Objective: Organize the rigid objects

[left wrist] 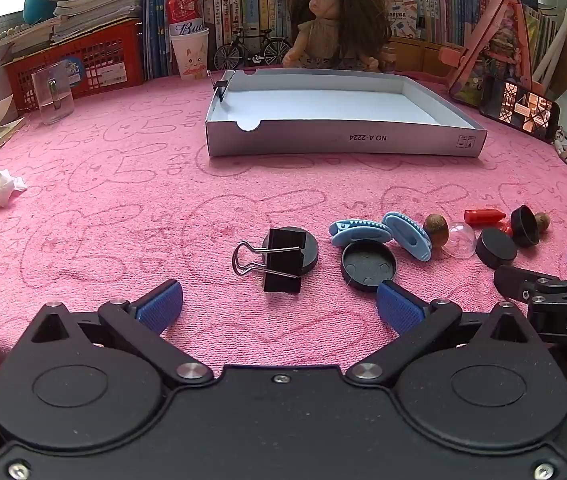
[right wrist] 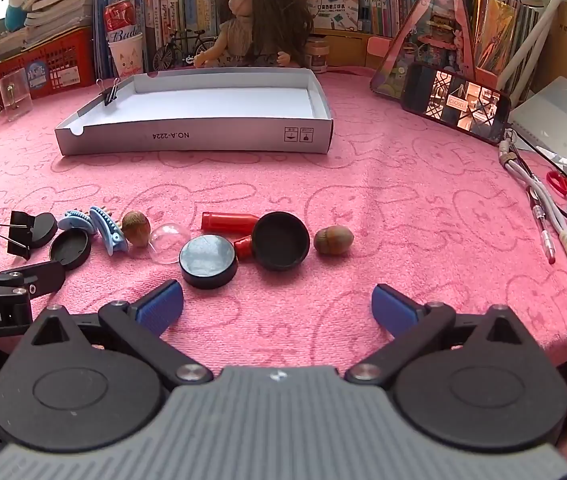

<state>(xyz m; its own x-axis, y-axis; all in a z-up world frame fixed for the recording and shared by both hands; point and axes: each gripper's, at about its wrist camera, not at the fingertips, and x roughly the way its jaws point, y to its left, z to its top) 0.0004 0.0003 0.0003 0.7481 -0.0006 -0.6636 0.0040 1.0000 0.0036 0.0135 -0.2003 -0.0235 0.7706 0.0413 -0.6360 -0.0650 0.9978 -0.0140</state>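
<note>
Two grippers hang over the pink cloth (left wrist: 123, 184), both spread wide and empty. In the left wrist view, the left gripper (left wrist: 279, 304) faces the black binder clip (left wrist: 281, 260), which lies just beyond its fingertips, its long axis running near to far, wire handles pointing left, leaning on a black disc (left wrist: 309, 252). The white tray (left wrist: 347, 140) sits far behind.

In the right wrist view, the right gripper (right wrist: 277, 306) has a black puck (right wrist: 208, 262) just beyond its left fingertip, a black cap (right wrist: 280, 246) a little farther. I judge the left nearer the clip.
</note>
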